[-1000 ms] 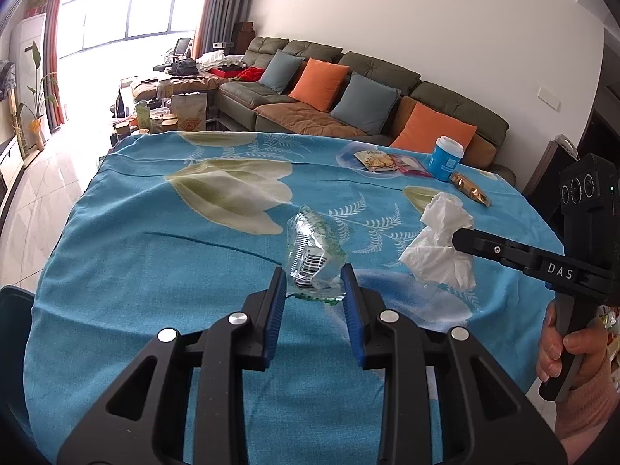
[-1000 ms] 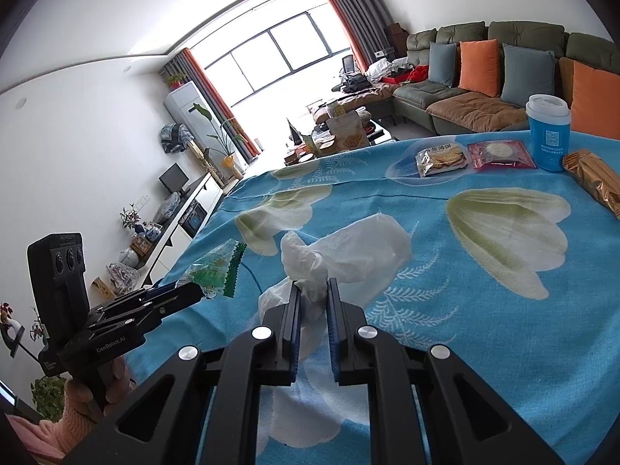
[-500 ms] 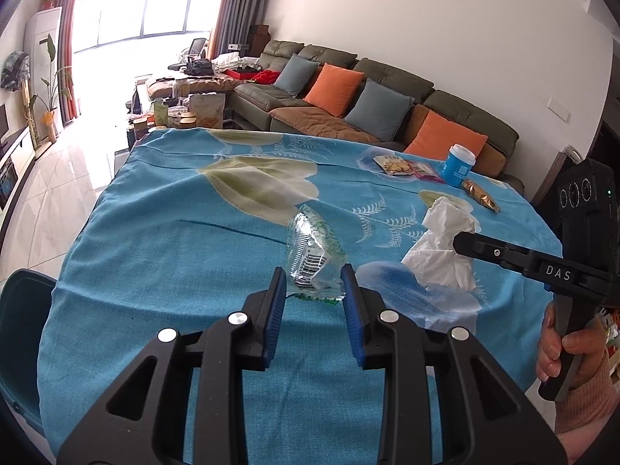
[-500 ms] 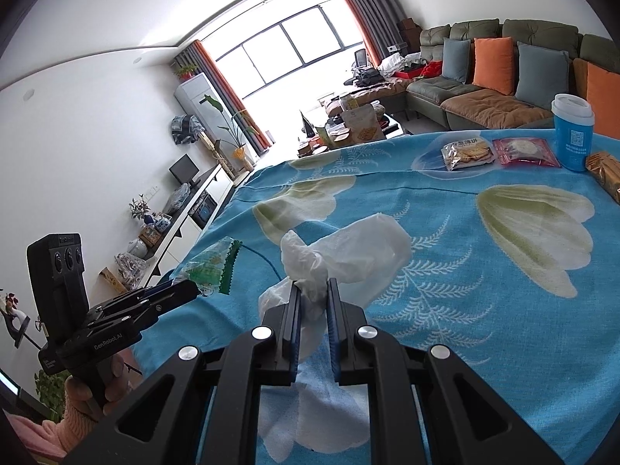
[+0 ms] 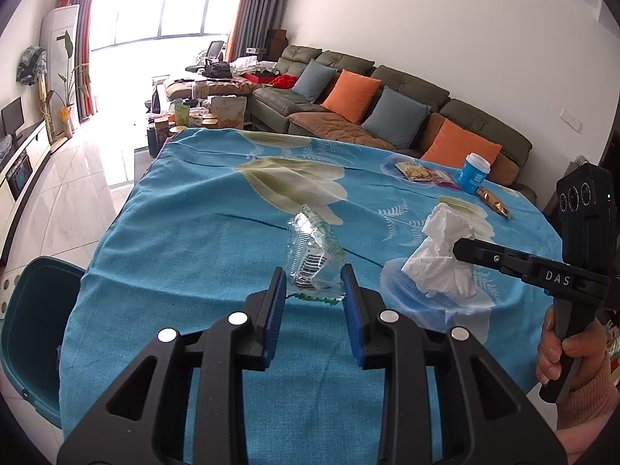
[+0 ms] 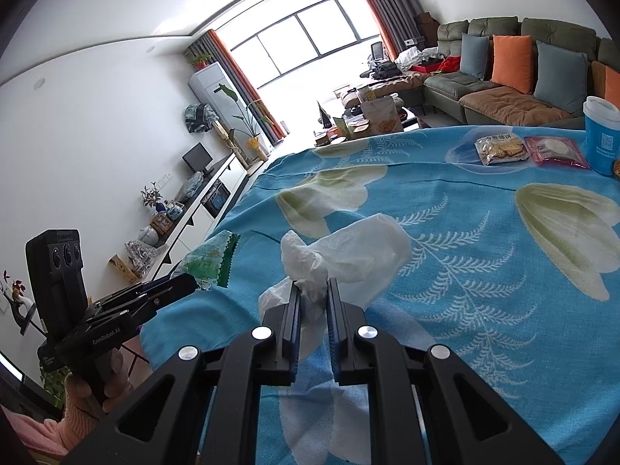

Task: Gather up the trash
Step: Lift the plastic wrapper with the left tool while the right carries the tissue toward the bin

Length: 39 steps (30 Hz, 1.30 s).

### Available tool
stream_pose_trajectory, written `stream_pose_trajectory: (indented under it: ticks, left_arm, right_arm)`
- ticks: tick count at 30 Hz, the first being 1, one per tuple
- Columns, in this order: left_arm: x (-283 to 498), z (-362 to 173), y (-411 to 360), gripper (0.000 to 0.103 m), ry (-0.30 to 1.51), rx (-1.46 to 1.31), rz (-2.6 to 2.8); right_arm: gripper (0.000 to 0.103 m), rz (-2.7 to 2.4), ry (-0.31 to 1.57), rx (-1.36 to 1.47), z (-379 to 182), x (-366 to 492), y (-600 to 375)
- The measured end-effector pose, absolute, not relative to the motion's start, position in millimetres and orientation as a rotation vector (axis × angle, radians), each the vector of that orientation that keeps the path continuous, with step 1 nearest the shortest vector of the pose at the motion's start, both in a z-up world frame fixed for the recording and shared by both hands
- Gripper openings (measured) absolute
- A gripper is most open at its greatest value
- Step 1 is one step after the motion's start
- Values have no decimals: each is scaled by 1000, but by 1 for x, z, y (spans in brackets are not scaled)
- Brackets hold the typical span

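My left gripper [image 5: 313, 279] is shut on a clear plastic wrapper [image 5: 313, 256] with a barcode and green edge, held above the blue tablecloth [image 5: 201, 248]. The wrapper also shows in the right wrist view [image 6: 211, 260], at the tips of the left gripper [image 6: 186, 285]. My right gripper [image 6: 313, 290] is shut on a crumpled white tissue [image 6: 348, 255], lifted over the table. In the left wrist view the tissue [image 5: 445, 255] hangs from the right gripper [image 5: 459, 246] to the right of the wrapper.
A dark teal bin [image 5: 31, 329] stands at the table's left edge. A blue cup [image 5: 473, 172], snack packets [image 5: 420, 172] and a gold wrapper [image 5: 494, 202] lie at the far right. A sofa [image 5: 387, 116] stands behind the table.
Both grippers have drawn back and turned left with their loads still held. The teal bin has come further into the left wrist view.
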<state>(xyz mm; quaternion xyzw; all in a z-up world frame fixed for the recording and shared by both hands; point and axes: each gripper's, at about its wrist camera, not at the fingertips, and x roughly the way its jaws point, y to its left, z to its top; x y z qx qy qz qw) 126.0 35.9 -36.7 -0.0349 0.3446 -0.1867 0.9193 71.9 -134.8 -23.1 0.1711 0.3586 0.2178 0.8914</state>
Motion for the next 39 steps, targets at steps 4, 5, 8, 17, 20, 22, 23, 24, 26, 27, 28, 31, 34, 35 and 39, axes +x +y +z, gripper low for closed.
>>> stream_pose_trajectory:
  ticks: [4,5,8,17,20,22,23,24,26,27,28,31,34,35,39]
  left_arm:
    - [124,-36,43,29,704,-75,-370]
    - [124,-35,45,29,702,-75,-366]
    - [121,-35,49,29,700,-79,-356]
    - [118,-34,61,29,696,-90,-331]
    - [119,-34,64,29,695,-92,-323]
    - [118,-34,66,29,695,-93,-318]
    - [118,-34,67,29,694,-93,-315]
    - [118,-34,68,29,694,-94,-314]
    - [117,-34,69,29,694,-94,-309]
    - [117,-34,70,29,694,-93,-308]
    - [117,-34,71,29,693,-94,-306]
    - [115,-34,73,29,693,-94,-299]
    - [115,-33,76,29,691,-95,-294]
    - [115,-33,76,29,691,-95,-292]
    - [114,-34,81,29,691,-100,-285]
  right_arm:
    - [11,465,746,350,-23,73,-130]
    - [11,466,747,348,-23,74,-129]
    - [11,475,748,347,-24,76,-125]
    - [11,498,751,338,-24,80,-115]
    - [11,504,752,336,-25,82,-115]
    - [11,508,752,335,-26,83,-114]
    - [11,510,752,335,-25,83,-113]
    - [11,512,752,335,-25,83,-112]
    - [11,516,752,332,-26,84,-111]
    - [11,518,752,332,-26,84,-110]
    - [11,519,753,332,-26,85,-109]
    - [11,526,754,329,-26,86,-106]
    - [11,532,755,327,-26,87,-103]
    - [11,534,755,324,-26,87,-102]
    - [11,542,758,321,-26,88,-98]
